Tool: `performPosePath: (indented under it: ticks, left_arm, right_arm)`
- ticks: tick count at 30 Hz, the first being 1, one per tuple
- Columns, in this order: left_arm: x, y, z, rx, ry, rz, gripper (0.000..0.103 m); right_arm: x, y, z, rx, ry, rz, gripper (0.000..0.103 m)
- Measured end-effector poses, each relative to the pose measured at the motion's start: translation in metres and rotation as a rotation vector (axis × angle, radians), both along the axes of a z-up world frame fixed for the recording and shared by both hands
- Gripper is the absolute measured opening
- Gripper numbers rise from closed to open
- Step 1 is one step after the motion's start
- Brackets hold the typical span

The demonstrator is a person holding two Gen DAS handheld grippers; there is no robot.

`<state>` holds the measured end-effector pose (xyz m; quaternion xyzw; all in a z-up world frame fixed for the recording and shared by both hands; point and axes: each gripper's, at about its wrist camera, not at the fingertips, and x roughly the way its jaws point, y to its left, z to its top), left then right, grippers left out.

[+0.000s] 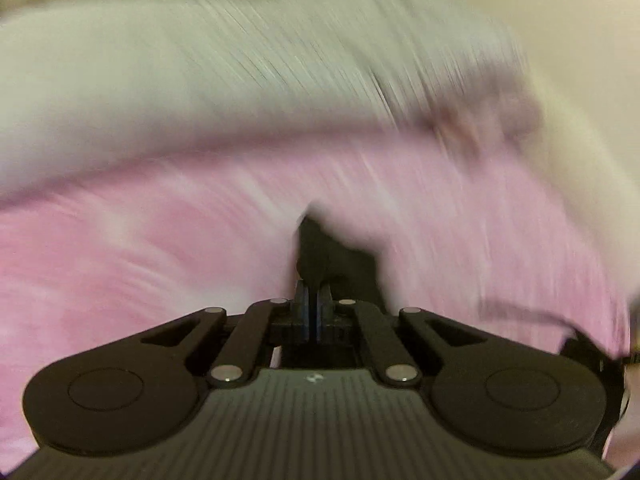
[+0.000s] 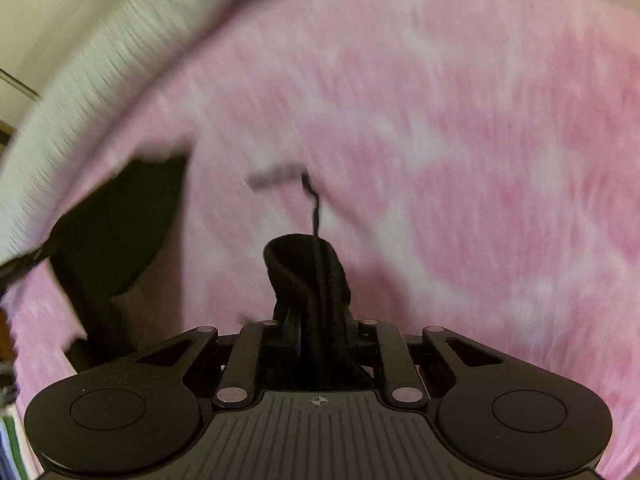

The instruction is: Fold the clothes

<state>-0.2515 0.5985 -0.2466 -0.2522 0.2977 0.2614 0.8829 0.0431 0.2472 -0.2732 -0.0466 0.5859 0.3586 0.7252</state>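
Observation:
Both views are blurred by motion. In the left wrist view my left gripper point(image 1: 314, 300) has its jaws pressed together, and a small bunch of the black garment point(image 1: 328, 248) sticks out past the tips. The right wrist view shows my right gripper point(image 2: 316, 320) shut on a thick rolled bunch of the same black garment point(image 2: 308, 272), with a loose thread trailing from it. More of the black cloth point(image 2: 116, 232) hangs at the left. Both grippers point down at a pink fuzzy blanket point(image 2: 460, 140).
The pink blanket point(image 1: 120, 260) fills most of the ground under both grippers. Beyond it lies white finely striped bedding point(image 1: 200, 80), which also shows at the upper left point(image 2: 80, 80) of the right wrist view. A dark blurred shape point(image 1: 580, 344) sits at the right edge.

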Motion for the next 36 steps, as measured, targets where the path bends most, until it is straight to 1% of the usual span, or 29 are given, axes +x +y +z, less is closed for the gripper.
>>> performPosePath:
  ticks: [3, 4, 5, 6, 7, 8, 9, 10, 11, 12, 14, 16, 19, 22, 24, 26, 28, 29, 31, 33, 36]
  left_arm:
    - [-0.095, 0.028, 0.060, 0.106, -0.147, 0.248, 0.001]
    - [-0.123, 0.029, 0.068, 0.136, -0.160, 0.313, 0.001]
    - [-0.151, 0.030, 0.070, 0.142, -0.151, 0.378, 0.003]
    - [-0.174, 0.030, 0.058, 0.110, -0.110, 0.453, 0.005]
    - [-0.196, 0.031, 0.044, 0.072, -0.063, 0.529, 0.014]
    - [-0.219, 0.031, 0.029, 0.033, -0.015, 0.604, 0.023]
    - [-0.241, 0.032, 0.014, -0.006, 0.033, 0.679, 0.025]
    - [-0.264, 0.032, 0.000, -0.046, 0.082, 0.754, 0.025]
    - [-0.283, 0.029, -0.018, -0.096, 0.135, 0.807, 0.025]
    - [-0.300, 0.023, -0.032, -0.139, 0.177, 0.844, 0.025]
    - [-0.331, 0.002, -0.048, -0.182, 0.207, 0.901, 0.025]
    - [-0.358, -0.027, -0.056, -0.207, 0.192, 0.922, 0.025]
    - [-0.379, -0.072, -0.060, -0.253, 0.193, 0.912, 0.025]
    - [-0.405, -0.113, -0.060, -0.306, 0.187, 0.908, 0.025]
    - [-0.423, -0.138, -0.062, -0.348, 0.170, 0.918, 0.025]
    - [-0.440, -0.159, -0.062, -0.391, 0.153, 0.932, 0.025]
    - [-0.450, -0.176, -0.062, -0.411, 0.138, 0.934, 0.025]
    - [-0.452, -0.185, -0.060, -0.421, 0.138, 0.919, 0.025]
    - [-0.449, -0.191, -0.058, -0.422, 0.165, 0.881, 0.025]
    - [-0.438, -0.197, -0.053, -0.402, 0.214, 0.838, 0.025]
    - [-0.418, -0.209, -0.046, -0.391, 0.310, 0.769, 0.025]
  right_arm:
    - [-0.002, -0.001, 0.033, 0.129, -0.102, -0.010, 0.015]
    - [-0.003, 0.001, 0.040, 0.172, -0.128, -0.012, 0.015]
    - [-0.003, 0.003, 0.043, 0.205, -0.138, -0.022, 0.015]
    - [-0.001, 0.007, 0.041, 0.219, -0.132, -0.049, 0.015]
    - [0.001, 0.012, 0.035, 0.210, -0.117, -0.084, 0.017]
    - [0.005, 0.018, 0.028, 0.179, -0.102, -0.121, 0.026]
    - [0.006, 0.023, 0.022, 0.138, -0.096, -0.159, 0.033]
    - [0.007, 0.025, 0.018, 0.105, -0.096, -0.196, 0.046]
    - [0.007, 0.023, 0.016, 0.089, -0.086, -0.228, 0.052]
    - [0.006, 0.017, 0.017, 0.100, -0.062, -0.251, 0.053]
    - [-0.002, -0.001, 0.020, 0.130, -0.024, -0.263, 0.055]
    - [-0.014, -0.023, 0.024, 0.120, -0.020, -0.239, 0.057]
    - [-0.044, -0.060, 0.021, 0.055, -0.020, -0.212, 0.057]
    - [-0.078, -0.100, 0.009, -0.033, 0.003, -0.255, 0.057]
    - [-0.100, -0.132, -0.002, -0.063, 0.038, -0.322, 0.057]
    - [-0.114, -0.162, -0.014, -0.050, 0.101, -0.418, 0.057]
    - [-0.124, -0.187, -0.025, -0.033, 0.160, -0.498, 0.057]
    - [-0.127, -0.194, -0.027, -0.022, 0.176, -0.522, 0.057]
    - [-0.132, -0.203, -0.027, -0.006, 0.188, -0.550, 0.057]
    - [-0.135, -0.201, -0.022, -0.027, 0.177, -0.506, 0.057]
    - [-0.147, -0.185, -0.011, -0.099, 0.110, -0.330, 0.057]
